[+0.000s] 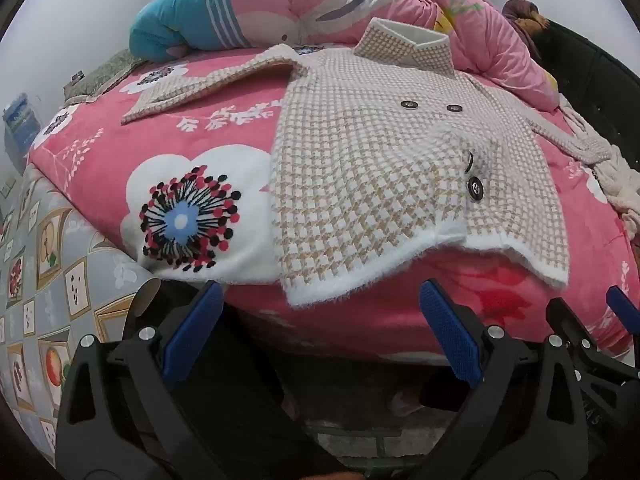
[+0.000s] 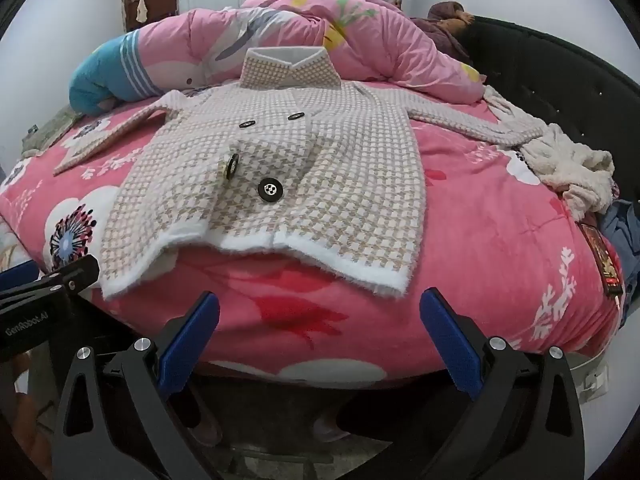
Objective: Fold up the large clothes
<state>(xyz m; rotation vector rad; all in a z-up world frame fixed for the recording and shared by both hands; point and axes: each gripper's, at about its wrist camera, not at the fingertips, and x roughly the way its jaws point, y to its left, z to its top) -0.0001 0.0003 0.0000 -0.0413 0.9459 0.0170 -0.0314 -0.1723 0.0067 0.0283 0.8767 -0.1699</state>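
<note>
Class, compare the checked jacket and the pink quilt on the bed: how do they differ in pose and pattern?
The checked jacket lies spread flat near the bed's front edge; the pink quilt is bunched in a heap behind it. The jacket has a small beige-and-white check with dark buttons; the quilt has large colourful prints. Both rest on the pink floral bedcover.

The jacket [image 2: 280, 168] is beige-and-white houndstooth with a white fuzzy hem and black buttons [image 2: 268, 190]. The bedspread [image 2: 480, 240] beneath is pink with white flowers. At the far side the quilt [image 2: 380, 40] is lighter pink; the pillow [image 1: 180, 28] is turquoise with white stripes.
</note>
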